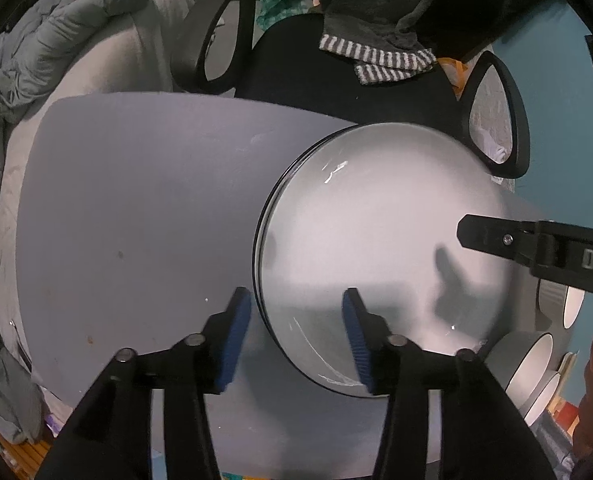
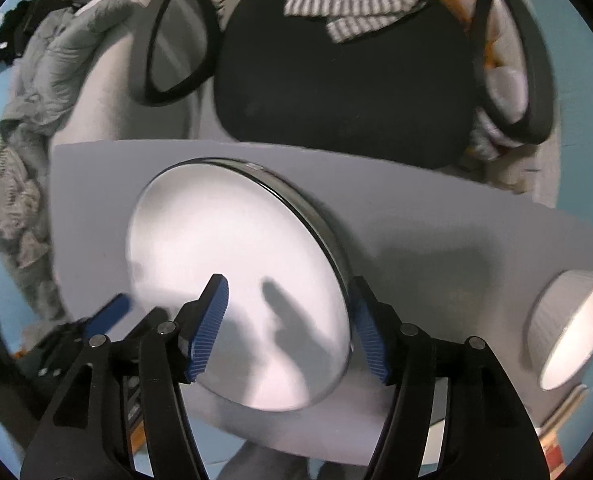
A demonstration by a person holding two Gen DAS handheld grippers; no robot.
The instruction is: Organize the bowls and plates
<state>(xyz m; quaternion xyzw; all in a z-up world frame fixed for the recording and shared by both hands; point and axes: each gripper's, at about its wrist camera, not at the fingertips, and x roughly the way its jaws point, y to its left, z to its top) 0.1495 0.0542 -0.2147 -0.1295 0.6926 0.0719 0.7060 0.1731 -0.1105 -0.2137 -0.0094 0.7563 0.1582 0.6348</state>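
Left wrist view gives me the white plate (image 1: 376, 248) lying flat on the grey desk (image 1: 136, 200). My left tool (image 1: 298, 334) straddles its near-left rim, pads apart and not pressing. My right tool (image 2: 288, 328) straddles the opposite rim, also apart. Ribbed bowls (image 2: 572, 328) sit just beyond; a black chair (image 2: 344, 92) stands behind the desk.

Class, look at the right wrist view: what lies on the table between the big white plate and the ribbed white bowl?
Nothing: between the plate and the bowl, only bare grey table shows in the right wrist view.
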